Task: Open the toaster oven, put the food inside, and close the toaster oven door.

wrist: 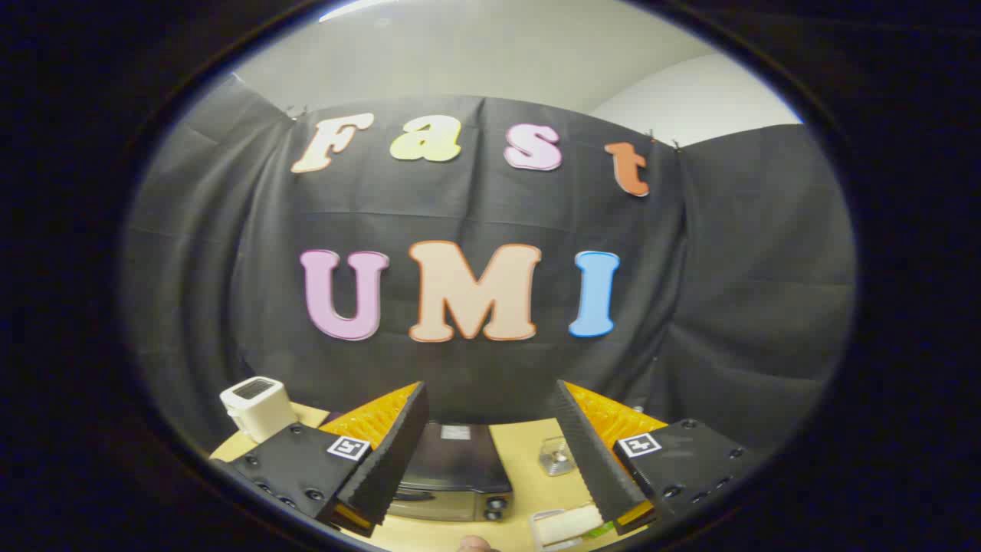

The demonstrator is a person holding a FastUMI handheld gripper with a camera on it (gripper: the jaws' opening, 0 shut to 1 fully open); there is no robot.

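From my remote seat I see, farthest left, a small white box-shaped device (257,408) with a dark top panel standing on the pale wooden desk (523,454), close to the booth's black cloth wall (736,307). Next comes the gripper (490,452): its jaws are released, spread wide with nothing held, and I am looking down between the 2 fingers (387,468). In that gap, ahead of and below the fingers, sits the toaster oven (454,475), dark, its door closed, with 2 knobs visible at its front right corner. Just right of the oven a small metal piece (557,457) rests on the desk. Nearer to me, beside the right finger, lies a pale roll-shaped food item (565,526) in a tray; I cannot tell its kind.
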